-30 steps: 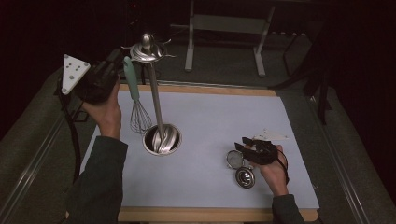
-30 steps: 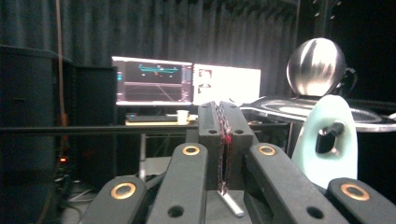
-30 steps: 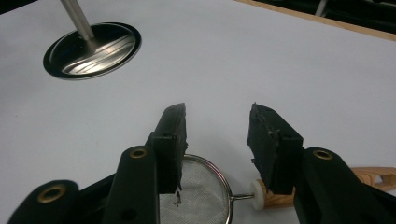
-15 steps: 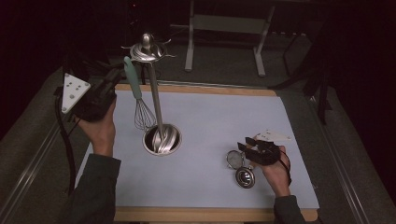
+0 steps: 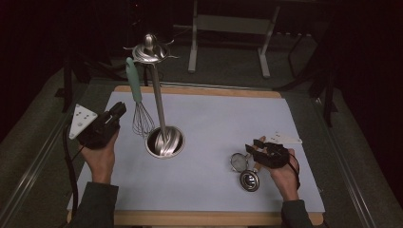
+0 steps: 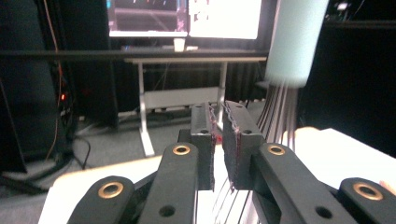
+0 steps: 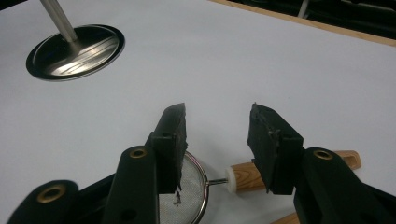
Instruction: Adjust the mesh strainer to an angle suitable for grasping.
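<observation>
Teal-handled wire whisk (image 5: 138, 102): hangs on steel stand (image 5: 159, 114), near mat's far-left corner. Your left gripper (image 5: 111, 116): clenched, empty. Your right gripper (image 7: 217, 140): released, over wooden-handled mesh strainer (image 7: 187, 191).

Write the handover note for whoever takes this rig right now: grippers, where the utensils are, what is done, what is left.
Left gripper: jaws nearly closed, nothing between them, just left of the whisk.
Right gripper: jaws open, low over the small strainer, one jaw either side of where its wire neck meets the wooden handle; not gripping yet.
Things: the whisk hangs by its teal handle from the top of the steel utensil stand. The strainer and a second small round utensil lie on the white mat.
Done: whisk hung.
Left: probably grip the strainer and hang it, then the other utensil.
</observation>
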`<state>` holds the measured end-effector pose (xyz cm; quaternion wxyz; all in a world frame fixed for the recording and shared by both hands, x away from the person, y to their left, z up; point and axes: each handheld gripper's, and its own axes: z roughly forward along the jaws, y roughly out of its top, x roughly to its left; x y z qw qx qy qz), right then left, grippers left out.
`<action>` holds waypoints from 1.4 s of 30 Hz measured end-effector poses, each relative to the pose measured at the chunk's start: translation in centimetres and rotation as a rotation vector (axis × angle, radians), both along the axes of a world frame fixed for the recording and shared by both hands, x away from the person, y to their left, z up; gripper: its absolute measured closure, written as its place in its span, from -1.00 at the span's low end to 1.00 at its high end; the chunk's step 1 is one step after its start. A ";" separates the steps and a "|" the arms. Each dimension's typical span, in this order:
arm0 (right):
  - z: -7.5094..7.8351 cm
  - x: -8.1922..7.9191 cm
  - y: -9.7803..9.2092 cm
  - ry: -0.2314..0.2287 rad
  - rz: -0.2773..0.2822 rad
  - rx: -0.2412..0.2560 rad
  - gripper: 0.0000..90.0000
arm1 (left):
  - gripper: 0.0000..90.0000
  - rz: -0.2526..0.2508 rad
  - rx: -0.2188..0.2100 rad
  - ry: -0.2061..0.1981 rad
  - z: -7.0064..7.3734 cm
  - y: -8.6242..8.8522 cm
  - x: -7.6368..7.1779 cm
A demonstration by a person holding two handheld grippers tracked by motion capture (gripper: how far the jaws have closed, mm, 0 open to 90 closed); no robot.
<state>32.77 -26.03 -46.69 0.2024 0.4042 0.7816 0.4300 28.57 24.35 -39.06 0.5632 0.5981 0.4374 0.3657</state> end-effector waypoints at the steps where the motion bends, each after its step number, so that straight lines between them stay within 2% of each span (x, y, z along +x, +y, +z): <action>1: 0.0 0.0 0.0 0.000 0.000 0.001 0.25 | 0.85 0.001 -0.006 0.012 -0.5 0.1 -0.1; 2: 0.0 0.0 0.0 0.000 0.000 0.001 0.25 | 0.84 0.001 -0.006 0.012 -0.5 0.1 -0.1; 3: 0.0 0.0 0.0 0.000 0.000 0.000 0.24 | 0.84 0.003 -0.014 0.032 -1.6 0.3 -0.4; 5: 0.0 0.0 -0.1 0.000 0.000 0.001 0.24 | 0.85 0.003 -0.014 0.032 -1.6 0.3 -0.4; 6: 0.1 0.0 -0.1 0.001 -0.001 0.001 0.24 | 0.84 0.015 0.010 0.068 -3.2 0.5 -0.7; 7: 0.1 0.0 -0.1 0.001 -0.001 0.001 0.24 | 0.84 0.015 0.010 0.068 -3.2 0.5 -0.7; 9: 0.1 -0.1 -0.2 0.000 -0.005 0.003 0.24 | 0.83 0.022 0.018 0.101 -4.7 0.7 -1.0; 10: 0.2 -0.1 -0.3 -0.001 -0.004 0.003 0.24 | 0.82 0.022 0.018 0.101 -4.7 0.7 -1.0; 12: 0.2 0.0 -0.3 -0.001 -0.004 0.006 0.24 | 0.81 0.041 0.048 0.149 -6.5 0.7 -1.1; 13: 0.2 0.0 -0.3 -0.001 -0.004 0.006 0.24 | 0.81 0.041 0.048 0.149 -6.5 0.7 -1.1; 14: 0.2 0.0 -0.4 0.001 -0.004 0.011 0.23 | 0.81 0.044 0.054 0.182 -7.8 0.7 -1.1; 15: 0.2 0.0 -0.4 0.001 -0.004 0.011 0.23 | 0.81 0.044 0.054 0.182 -7.8 0.7 -1.1; 16: 0.3 -0.1 -0.5 0.000 -0.007 0.015 0.23 | 0.80 0.049 0.069 0.208 -9.0 0.5 -1.2; 18: 0.4 -0.1 -0.6 -0.003 -0.009 0.017 0.23 | 0.79 0.045 0.072 0.223 -9.6 0.5 -1.3; 19: 0.4 -0.1 -0.7 -0.003 -0.009 0.018 0.23 | 0.79 0.046 0.064 0.247 -10.5 0.6 -1.3; 22: 0.3 -0.1 -0.8 -0.002 -0.016 0.019 0.23 | 0.77 0.050 0.061 0.290 -11.8 0.6 -1.3; 24: 0.3 0.0 -0.8 -0.003 -0.016 0.019 0.23 | 0.77 0.053 0.065 0.304 -12.1 0.6 -1.3; 26: 0.4 -0.1 -0.8 -0.003 -0.016 0.020 0.23 | 0.76 0.058 0.078 0.339 -12.9 0.6 -1.0; 27: 0.4 -0.1 -0.8 -0.002 -0.017 0.020 0.23 | 0.76 0.058 0.078 0.339 -12.9 0.6 -1.0; 28: 0.4 -0.1 -0.9 -0.003 -0.016 0.020 0.23 | 0.75 0.066 0.093 0.361 -13.4 0.7 -0.8; 30: 0.5 -0.2 -0.9 -0.005 -0.016 0.024 0.23 | 0.75 0.083 0.108 0.378 -13.8 0.8 -0.5; 32: 0.5 -0.2 -0.9 -0.006 -0.016 0.023 0.23 | 0.75 0.083 0.108 0.378 -13.8 0.8 -0.5; 42: 0.3 -0.1 -1.6 0.016 -0.030 0.011 0.23 | 0.74 0.103 0.099 0.435 -14.8 1.4 0.4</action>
